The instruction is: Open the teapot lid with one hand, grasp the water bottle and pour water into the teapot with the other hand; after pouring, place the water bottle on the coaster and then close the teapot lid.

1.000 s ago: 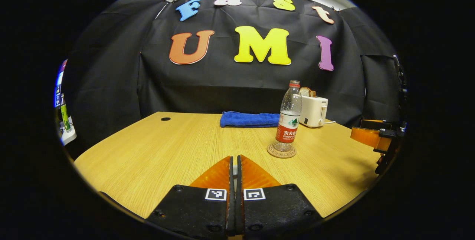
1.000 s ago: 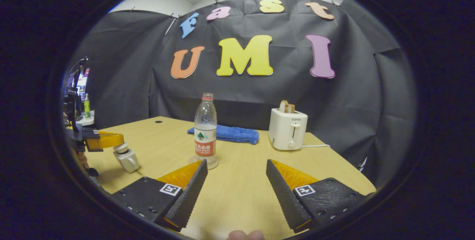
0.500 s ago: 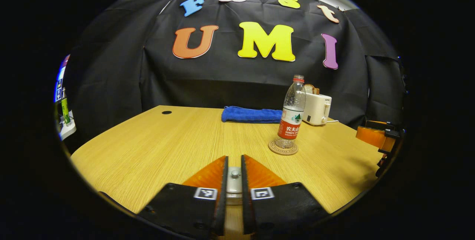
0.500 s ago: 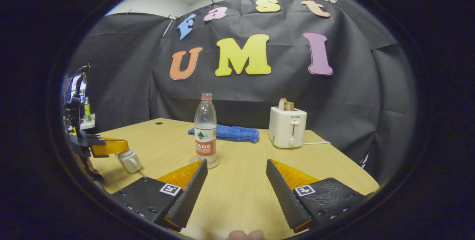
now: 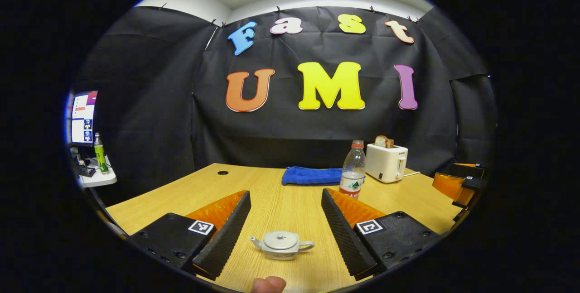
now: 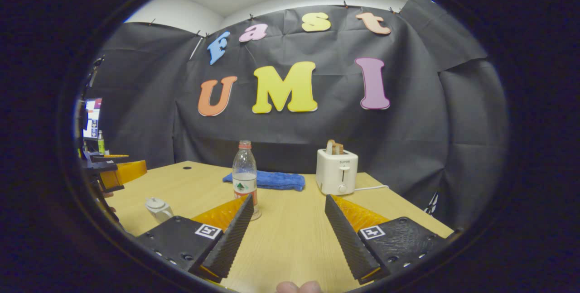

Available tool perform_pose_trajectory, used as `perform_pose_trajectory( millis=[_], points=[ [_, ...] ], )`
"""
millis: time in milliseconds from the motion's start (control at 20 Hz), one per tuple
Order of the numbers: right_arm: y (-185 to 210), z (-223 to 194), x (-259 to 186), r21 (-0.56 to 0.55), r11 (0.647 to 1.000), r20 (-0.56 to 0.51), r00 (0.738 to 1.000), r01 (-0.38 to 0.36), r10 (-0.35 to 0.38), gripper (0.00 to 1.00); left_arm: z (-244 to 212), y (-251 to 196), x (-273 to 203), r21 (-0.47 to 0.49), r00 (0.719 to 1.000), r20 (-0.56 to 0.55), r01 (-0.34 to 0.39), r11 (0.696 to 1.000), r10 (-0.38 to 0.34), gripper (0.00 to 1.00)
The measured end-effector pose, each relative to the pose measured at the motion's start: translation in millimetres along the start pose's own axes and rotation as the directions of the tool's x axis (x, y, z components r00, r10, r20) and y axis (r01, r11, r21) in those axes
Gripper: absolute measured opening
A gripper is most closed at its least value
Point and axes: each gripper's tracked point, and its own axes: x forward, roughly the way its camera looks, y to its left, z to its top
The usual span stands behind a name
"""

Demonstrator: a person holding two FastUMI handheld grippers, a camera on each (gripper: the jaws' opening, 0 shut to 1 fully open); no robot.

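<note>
A small grey teapot (image 5: 281, 244) stands on the wooden table (image 5: 181, 193) with its lid (image 5: 281, 239) resting on top. My left gripper (image 5: 285, 191) hangs open above and behind the teapot, touching nothing. The water bottle (image 6: 244, 170), clear with a red cap, stands upright on the round coaster (image 6: 257, 215) just beyond my right gripper's left finger. My right gripper (image 6: 289, 197) is open and holds nothing. From the right gripper view the teapot (image 6: 158, 207) sits at the left, under the left gripper (image 6: 118, 173). The bottle (image 5: 353, 168) also appears behind the left gripper's right finger.
A blue towel (image 5: 311, 176) lies at the table's back edge. Beside it stands a white toaster (image 5: 386, 161) with toast in it and a cord. A side shelf with a green bottle (image 5: 99, 152) and a monitor (image 5: 84, 116) sits off the table's left.
My left gripper opened from shut on the lid's knob, leaving the lid on the teapot, and drew up and back. My right gripper stayed open and pulled back slightly.
</note>
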Motion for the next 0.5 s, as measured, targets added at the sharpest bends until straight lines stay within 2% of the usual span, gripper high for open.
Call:
perform_pose_trajectory(
  millis=[200, 400, 500],
  points=[
    [-14, 29, -23, -0.006, 0.998, 0.045, 0.997, 0.061, -0.061, 0.94, 27, -21, -18, 0.03, 0.996, 0.076, 0.039, 0.999, -0.042, 0.98],
    [-10, 40, -42, -0.032, 0.995, 0.076, 0.993, 0.096, -0.093, 0.94, 25, -26, -31, 0.033, 0.997, 0.063, 0.046, 0.998, -0.048, 0.98],
    [-3, 44, -48, -0.022, 0.995, 0.092, 0.991, 0.099, -0.096, 0.94, 28, -23, -34, 0.028, 0.998, 0.063, 0.026, 0.999, -0.027, 0.98]
  ],
)
